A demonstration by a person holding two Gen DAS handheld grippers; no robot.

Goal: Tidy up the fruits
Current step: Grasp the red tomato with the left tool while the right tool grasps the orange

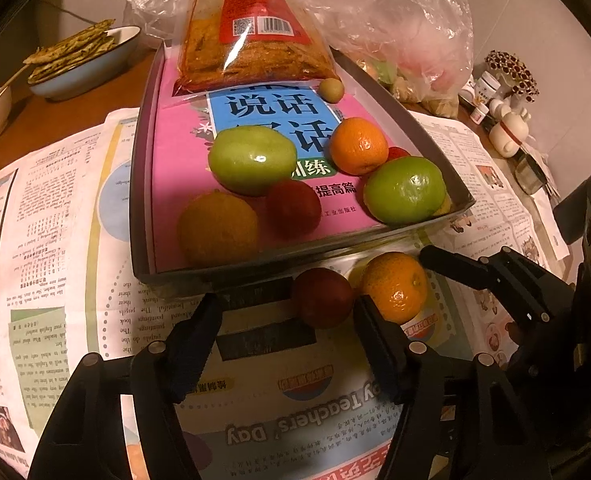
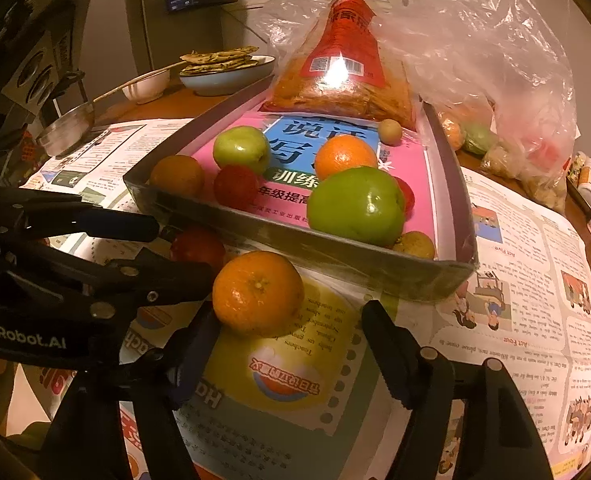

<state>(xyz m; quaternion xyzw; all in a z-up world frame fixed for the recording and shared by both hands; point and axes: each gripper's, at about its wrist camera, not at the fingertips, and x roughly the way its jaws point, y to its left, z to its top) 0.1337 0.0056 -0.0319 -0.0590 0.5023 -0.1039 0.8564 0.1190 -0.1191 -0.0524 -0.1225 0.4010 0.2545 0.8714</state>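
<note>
On the newspaper, just in front of the grey tray (image 1: 141, 200) (image 2: 335, 254), lie a red fruit (image 1: 323, 298) (image 2: 199, 246) and an orange (image 1: 395, 286) (image 2: 257, 292). My left gripper (image 1: 289, 316) is open around the red fruit, which sits close to its right finger and apart from the left one. My right gripper (image 2: 289, 324) is open around the orange, which lies against its left finger, with a gap to the right one. Inside the tray, on a pink book, are two green apples (image 1: 251, 158) (image 2: 357, 204), oranges, red fruits and small ones.
A red snack bag (image 1: 251, 32) leans at the tray's far end, with clear plastic bags (image 2: 495, 60) of produce behind. A bowl of flatbread (image 1: 83, 60) and a metal cup (image 2: 65, 132) stand to the left. Small bottles and a figurine (image 1: 507, 128) crowd the right edge.
</note>
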